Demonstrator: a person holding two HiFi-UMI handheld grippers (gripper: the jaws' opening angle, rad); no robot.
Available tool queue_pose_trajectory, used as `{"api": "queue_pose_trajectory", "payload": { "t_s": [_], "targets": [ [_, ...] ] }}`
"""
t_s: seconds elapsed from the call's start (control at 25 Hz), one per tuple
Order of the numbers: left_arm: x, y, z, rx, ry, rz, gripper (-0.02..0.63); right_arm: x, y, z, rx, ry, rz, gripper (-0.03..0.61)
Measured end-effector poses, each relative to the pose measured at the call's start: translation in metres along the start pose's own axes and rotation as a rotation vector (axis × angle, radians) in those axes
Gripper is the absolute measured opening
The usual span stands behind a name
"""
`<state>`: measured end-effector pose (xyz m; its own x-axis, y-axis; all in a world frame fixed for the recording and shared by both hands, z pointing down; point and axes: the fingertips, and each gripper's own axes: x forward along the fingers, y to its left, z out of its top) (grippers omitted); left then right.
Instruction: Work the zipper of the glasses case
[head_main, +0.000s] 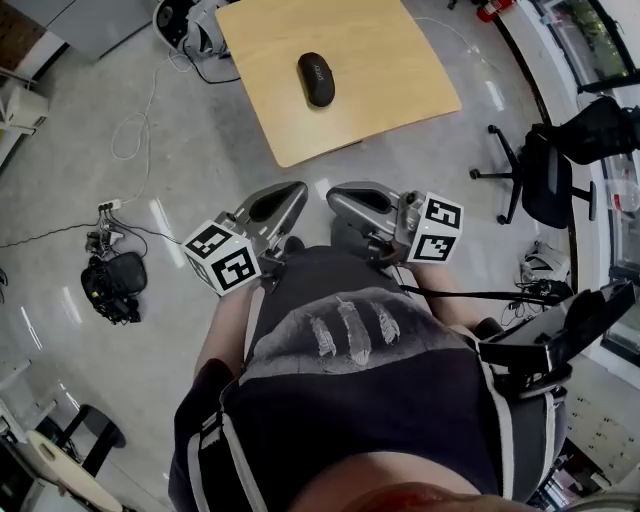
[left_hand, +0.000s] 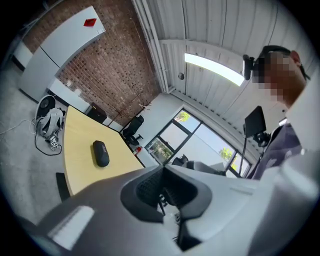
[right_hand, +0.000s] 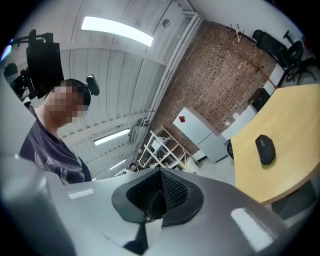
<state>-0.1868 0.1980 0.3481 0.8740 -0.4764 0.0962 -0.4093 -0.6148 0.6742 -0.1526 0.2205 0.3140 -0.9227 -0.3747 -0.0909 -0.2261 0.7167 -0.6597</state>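
A black oval glasses case (head_main: 316, 78) lies alone near the middle of a light wooden table (head_main: 400, 90); it also shows as a dark oval (left_hand: 100, 153) in the left gripper view and as the same case (right_hand: 265, 149) in the right gripper view. My left gripper (head_main: 298, 190) and right gripper (head_main: 335, 193) are held close to the person's body, well short of the table. Both point toward each other and upward, jaws shut with nothing between them. The left gripper (left_hand: 162, 169) and right gripper (right_hand: 160, 172) show their pads meeting.
Cables and a power strip (head_main: 105, 210) lie on the grey floor at left, beside a black bag (head_main: 112, 286). A black office chair (head_main: 545, 175) stands right of the table. A fan-like device (head_main: 185, 20) sits at the table's far left corner.
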Motion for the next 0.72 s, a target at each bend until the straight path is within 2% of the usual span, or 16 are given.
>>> {"api": "queue_pose_trajectory", "payload": {
  "t_s": [0.08, 0.16, 0.24, 0.36, 0.44, 0.72],
  "targets": [
    [0.018, -0.001, 0.008, 0.001, -0.023, 0.022, 0.000, -0.012, -0.017, 0.012, -0.003, -0.017, -0.014, 0.000],
    [0.038, 0.000, 0.022, -0.019, -0.049, 0.040, 0.000, -0.021, -0.034, 0.027, -0.049, -0.006, -0.034, 0.000],
    [0.056, 0.005, 0.038, -0.026, -0.049, 0.056, 0.000, -0.019, -0.049, 0.043, -0.192, 0.057, -0.052, 0.000],
    [0.085, 0.008, 0.048, 0.005, -0.003, 0.081, 0.000, -0.017, -0.066, 0.060, -0.442, 0.181, -0.039, 0.000],
    [0.104, 0.011, 0.048, 0.020, 0.020, 0.115, 0.000, -0.025, -0.077, 0.066, -0.542, 0.242, -0.014, 0.000],
    [0.167, 0.043, 0.056, 0.101, 0.049, 0.314, 0.000, -0.084, -0.151, 0.094, -0.421, 0.282, -0.045, 0.002]
  ]
}}
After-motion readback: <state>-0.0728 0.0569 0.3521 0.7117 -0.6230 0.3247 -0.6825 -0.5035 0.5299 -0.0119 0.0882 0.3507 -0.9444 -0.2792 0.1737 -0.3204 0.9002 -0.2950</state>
